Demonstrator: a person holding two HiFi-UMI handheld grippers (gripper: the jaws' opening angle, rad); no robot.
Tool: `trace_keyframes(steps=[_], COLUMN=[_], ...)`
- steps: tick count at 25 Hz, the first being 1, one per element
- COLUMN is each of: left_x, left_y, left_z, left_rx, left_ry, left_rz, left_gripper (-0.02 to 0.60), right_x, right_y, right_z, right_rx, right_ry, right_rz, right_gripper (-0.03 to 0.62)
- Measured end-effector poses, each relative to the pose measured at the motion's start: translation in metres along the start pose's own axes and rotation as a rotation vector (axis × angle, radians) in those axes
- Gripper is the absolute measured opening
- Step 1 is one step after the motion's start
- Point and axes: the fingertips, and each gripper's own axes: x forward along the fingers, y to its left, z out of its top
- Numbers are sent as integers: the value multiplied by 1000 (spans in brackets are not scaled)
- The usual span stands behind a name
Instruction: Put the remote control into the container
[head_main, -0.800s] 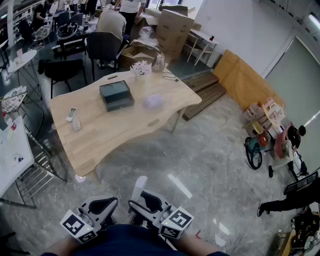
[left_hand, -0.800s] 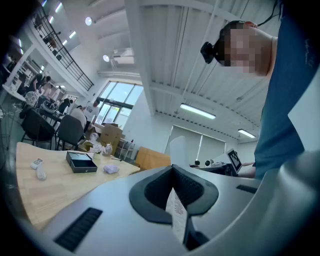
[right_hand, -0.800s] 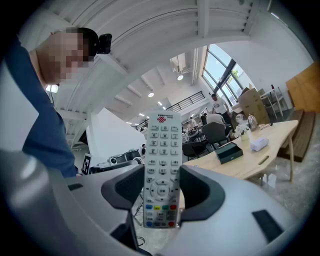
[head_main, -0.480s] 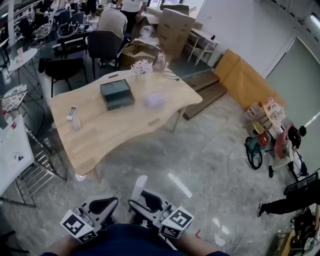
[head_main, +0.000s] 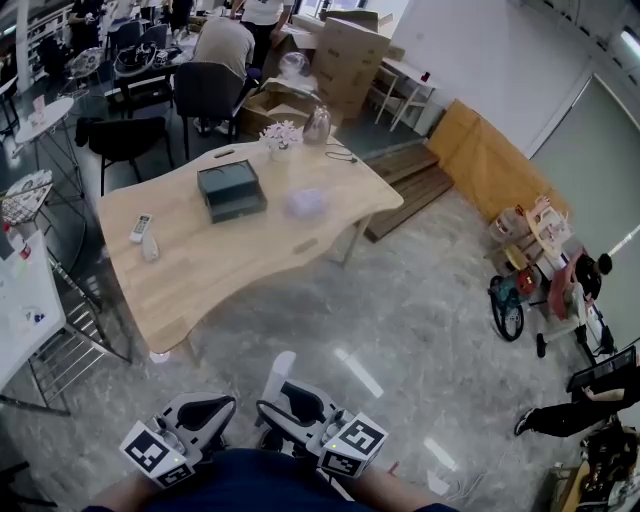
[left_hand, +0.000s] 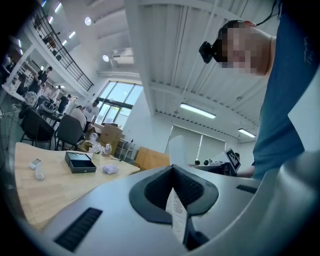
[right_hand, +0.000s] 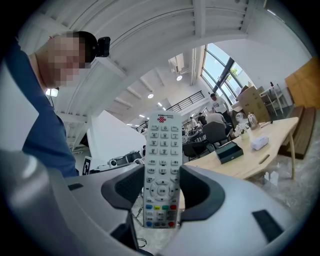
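A white remote control (right_hand: 161, 165) stands upright between the jaws of my right gripper (right_hand: 161, 187), whose pads press on its sides. From the head view its white end (head_main: 281, 372) sticks up above the right gripper (head_main: 292, 402), held low by my body. My left gripper (head_main: 205, 410) is beside it; its pads (left_hand: 192, 187) meet with nothing gripped. The container, a dark open box (head_main: 231, 190), sits on the wooden table (head_main: 230, 265) well ahead, also seen in both gripper views (left_hand: 80, 161) (right_hand: 230, 151).
On the table lie a second small remote (head_main: 141, 228), a white bottle (head_main: 151, 247), a crumpled white wad (head_main: 305, 203), a flower vase (head_main: 281, 137) and a jug (head_main: 317, 125). Chairs (head_main: 208, 95) and cardboard boxes (head_main: 345, 60) stand behind; grey floor separates me from the table.
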Motion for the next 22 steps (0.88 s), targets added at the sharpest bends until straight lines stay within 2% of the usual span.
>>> trace_keyframes(steps=[9, 22], left_x=[29, 81], left_y=[-9, -6], left_z=[1, -5], left_rx=[16, 21], left_ry=[-9, -36], left_rz=[23, 112], left_gripper=[89, 91], right_x=[-17, -39], right_y=[-22, -74], right_z=[10, 28], right_rx=[0, 13], right_ry=[10, 30], right_rz=[21, 76], right_gripper=[227, 227])
